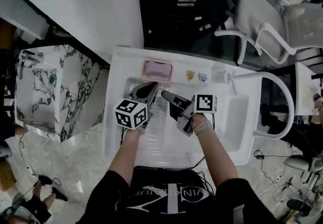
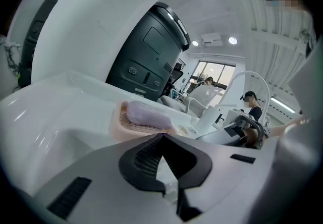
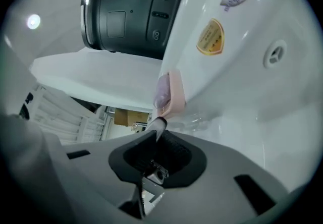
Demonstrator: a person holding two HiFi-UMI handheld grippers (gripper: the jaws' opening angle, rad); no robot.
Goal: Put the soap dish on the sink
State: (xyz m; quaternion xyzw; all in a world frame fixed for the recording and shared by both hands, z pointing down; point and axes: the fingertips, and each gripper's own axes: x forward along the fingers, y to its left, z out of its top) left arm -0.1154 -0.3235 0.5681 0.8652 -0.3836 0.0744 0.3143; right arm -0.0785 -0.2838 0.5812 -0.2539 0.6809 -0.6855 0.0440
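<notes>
Found the soap dish (image 1: 157, 69) lying flat, open side up, on the back ledge of the white sink (image 1: 117, 97). Saw its long axis running along that ledge, left to right in the head view, parallel to the rear rim, with its short ends facing the sink's two sides.

Made it out just beyond both tongs and touching neither. Saw the left tongs (image 1: 150, 87) and the right tongs (image 1: 165, 94) held side by side over the basin (image 1: 160, 142), tips aimed toward the dish's front long edge, the left tip the nearer. Met the dish (image 2: 127, 128) straight ahead and a little left of the tip (image 2: 161, 137) in the left gripper view. Met it (image 3: 177, 96) stood on end in the rolled right gripper view, directly above that tip (image 3: 158, 126).

Noted a pale pink dish, oblong with rounded corners, a low raised rim and a ribbed floor, carrying a pale lilac bar of soap (image 2: 146, 114) lengthwise. Spotted two small stickers (image 1: 190, 75) on the ledge to its right.

Found both tongs clenched, jaws brought together with nothing between them.
</notes>
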